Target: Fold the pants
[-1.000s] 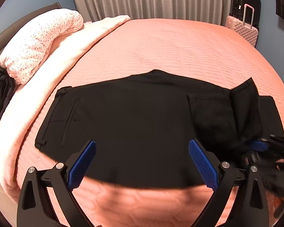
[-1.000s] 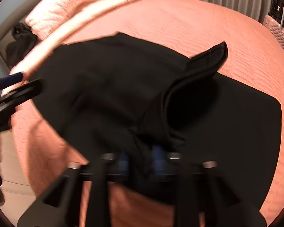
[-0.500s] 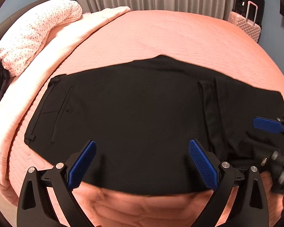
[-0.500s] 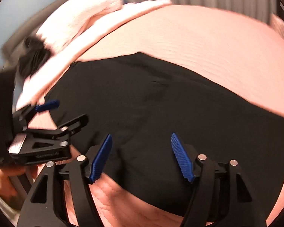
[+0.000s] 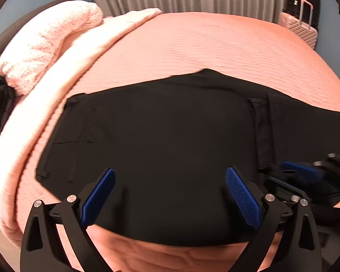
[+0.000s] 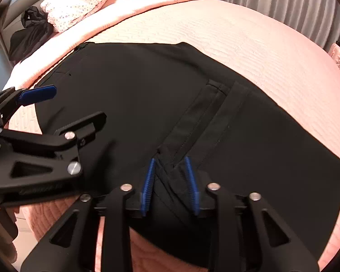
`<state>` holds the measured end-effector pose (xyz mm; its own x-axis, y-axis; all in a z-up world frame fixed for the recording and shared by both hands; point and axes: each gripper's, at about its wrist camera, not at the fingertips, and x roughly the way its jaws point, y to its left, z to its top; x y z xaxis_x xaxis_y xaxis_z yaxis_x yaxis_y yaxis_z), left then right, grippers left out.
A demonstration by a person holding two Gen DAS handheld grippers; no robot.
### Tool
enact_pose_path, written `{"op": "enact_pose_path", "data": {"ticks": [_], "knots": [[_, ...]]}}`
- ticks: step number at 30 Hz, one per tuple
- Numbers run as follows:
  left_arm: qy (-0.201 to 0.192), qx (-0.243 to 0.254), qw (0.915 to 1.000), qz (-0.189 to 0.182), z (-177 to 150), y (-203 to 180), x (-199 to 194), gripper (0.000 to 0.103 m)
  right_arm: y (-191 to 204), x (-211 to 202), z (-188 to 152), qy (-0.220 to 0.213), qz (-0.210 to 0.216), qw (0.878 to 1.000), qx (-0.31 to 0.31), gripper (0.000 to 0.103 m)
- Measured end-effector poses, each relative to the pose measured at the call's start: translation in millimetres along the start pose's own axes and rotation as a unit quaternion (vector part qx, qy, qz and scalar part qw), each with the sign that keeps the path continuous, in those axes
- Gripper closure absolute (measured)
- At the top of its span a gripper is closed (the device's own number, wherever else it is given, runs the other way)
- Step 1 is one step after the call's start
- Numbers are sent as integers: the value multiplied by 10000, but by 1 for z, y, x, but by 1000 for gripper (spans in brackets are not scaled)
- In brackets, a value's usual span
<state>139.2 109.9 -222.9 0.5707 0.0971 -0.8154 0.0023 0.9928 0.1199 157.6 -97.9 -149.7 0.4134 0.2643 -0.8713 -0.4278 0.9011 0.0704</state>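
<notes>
Black pants [image 5: 165,140] lie flat across the pink bed, waistband to the left, with the leg ends folded over at the right. My left gripper [image 5: 170,181] is open and empty, hovering above the near edge of the pants. It also shows in the right wrist view [image 6: 56,106], open. My right gripper [image 6: 170,170] is shut on a bunched fold of the pants [image 6: 215,117] at the folded leg hem near the front edge. In the left wrist view the right gripper [image 5: 306,172] sits low at the right, partly blurred.
The pink quilted bed [image 5: 204,45] has a rolled pale blanket and a dotted pillow [image 5: 47,43] at the far left. A dark garment [image 6: 31,34] lies by the headboard. A pink suitcase [image 5: 301,27] stands by the grey curtains.
The right gripper laid down the lifted leg fold, opened, then closed again on the cloth at the folded hem. The left gripper stayed open and barely moved.
</notes>
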Motion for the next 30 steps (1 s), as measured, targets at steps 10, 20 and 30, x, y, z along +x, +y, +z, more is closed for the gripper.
{"op": "enact_pose_path", "data": {"ticks": [10,20,30], "knots": [[290,-3002,9453,-1245,-49,171,24,6,-7,-85,-29,-468,-321,9984,-37,34],[-429,-3977,8915,-2126,-36,215,58,8,-3,-111,-38,-490,-361,9981,121,34],[-528,-3366,9302,-1369,-8,199,72,73,-14,-121,-41,-619,-518,9964,266,33]]}}
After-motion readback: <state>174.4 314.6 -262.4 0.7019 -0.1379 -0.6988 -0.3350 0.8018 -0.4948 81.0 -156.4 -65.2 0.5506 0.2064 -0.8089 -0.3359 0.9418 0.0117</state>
